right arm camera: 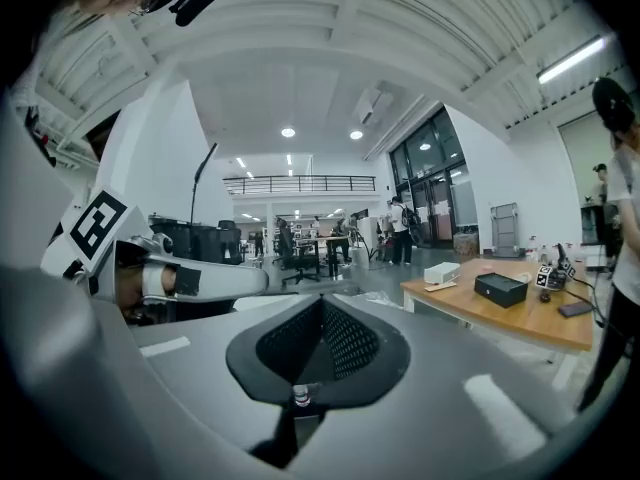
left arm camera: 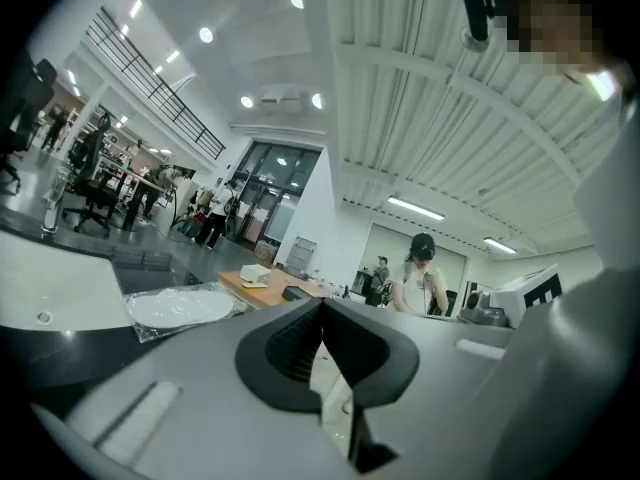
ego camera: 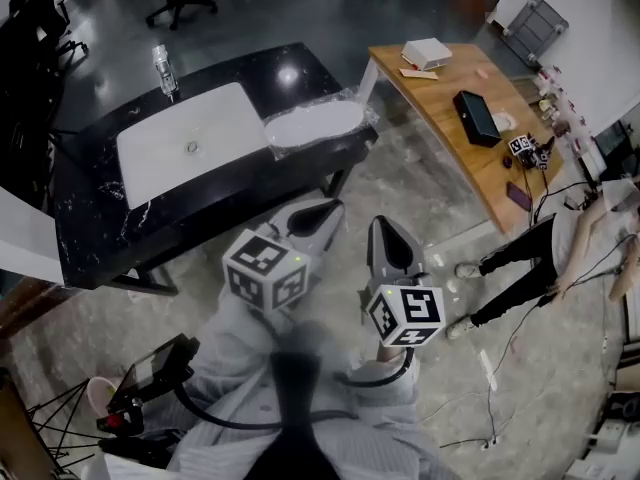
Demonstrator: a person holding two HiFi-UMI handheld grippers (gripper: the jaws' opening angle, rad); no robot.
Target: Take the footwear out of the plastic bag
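Step in hand, seemingly: bring left gripper (ego camera: 328, 210) and right gripper (ego camera: 386, 226), both closed tight on nothing and held near the body, forward to the plastic bag (ego camera: 352, 111) at the right end of the dark surface (ego camera: 90, 218), opening them on the way. Pin one end of the bag and draw the white footwear (ego camera: 310, 126) out lengthwise. Lies flat in the bag just beside the white slab (ego camera: 170, 158), long axis left to right in the head view, tilting slightly up rightward; toe end not discernible.
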